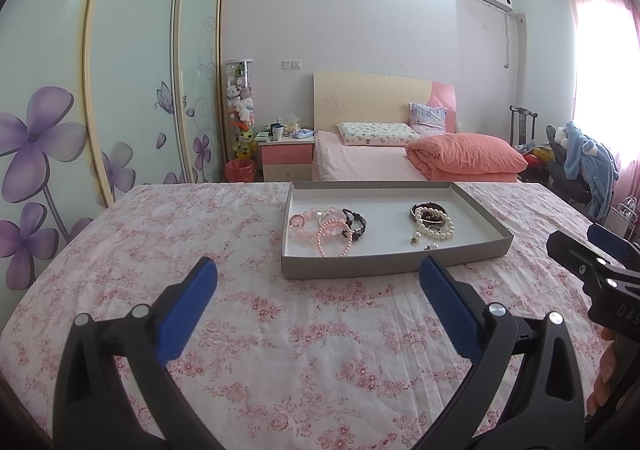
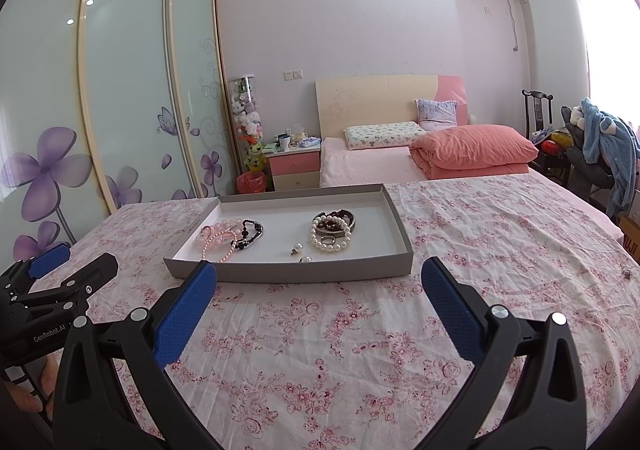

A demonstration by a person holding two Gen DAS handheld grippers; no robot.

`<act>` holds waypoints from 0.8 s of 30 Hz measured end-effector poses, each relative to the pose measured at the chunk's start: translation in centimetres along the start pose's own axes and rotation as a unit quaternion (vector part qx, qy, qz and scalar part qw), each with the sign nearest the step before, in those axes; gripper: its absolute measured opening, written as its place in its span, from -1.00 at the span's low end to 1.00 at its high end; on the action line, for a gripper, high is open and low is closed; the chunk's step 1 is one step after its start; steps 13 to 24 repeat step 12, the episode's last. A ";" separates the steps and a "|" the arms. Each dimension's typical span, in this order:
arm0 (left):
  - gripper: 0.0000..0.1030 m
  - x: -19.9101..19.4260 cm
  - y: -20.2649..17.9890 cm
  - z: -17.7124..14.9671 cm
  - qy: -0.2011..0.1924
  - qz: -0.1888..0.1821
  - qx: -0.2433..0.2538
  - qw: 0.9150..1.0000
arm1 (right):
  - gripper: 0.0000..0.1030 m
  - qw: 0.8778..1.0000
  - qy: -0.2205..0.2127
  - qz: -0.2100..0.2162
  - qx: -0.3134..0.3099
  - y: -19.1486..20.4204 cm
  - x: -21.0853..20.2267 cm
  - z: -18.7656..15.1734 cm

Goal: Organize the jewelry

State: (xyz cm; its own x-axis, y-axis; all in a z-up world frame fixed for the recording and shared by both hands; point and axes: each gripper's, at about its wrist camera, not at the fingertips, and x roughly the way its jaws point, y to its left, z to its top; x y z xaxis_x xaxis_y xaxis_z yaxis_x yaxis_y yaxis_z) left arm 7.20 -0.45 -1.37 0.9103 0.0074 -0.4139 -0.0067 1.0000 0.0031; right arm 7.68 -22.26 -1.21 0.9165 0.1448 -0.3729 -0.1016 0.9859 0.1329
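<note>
Jewelry sits in a shallow grey tray (image 1: 384, 264) on the floral-cloth tabletop (image 1: 280, 330). Left cluster: pink bead bracelets (image 1: 320, 228) touching a dark bead bracelet (image 1: 356, 224). Right cluster, well apart from the left: pearl strand (image 1: 434, 226) lying over a dark bangle (image 1: 430, 208), with a ring inside the loop. Two small pearl earrings (image 2: 298, 249) lie near the tray's front wall. One small metallic piece (image 2: 626, 271) rests on the cloth, well right of the tray. Left tongs (image 1: 318, 278) spread wide, empty, above the cloth just short of the tray. Right tongs (image 2: 320, 280) also wide, empty, near the tray's front wall. Bed (image 1: 372, 164) behind.
</note>
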 end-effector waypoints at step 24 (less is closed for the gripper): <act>0.92 0.2 0.0 0.1 0.003 -0.002 0.002 1.000 | 0.97 1.000 0.001 0.000 0.001 0.0 0.0 0.0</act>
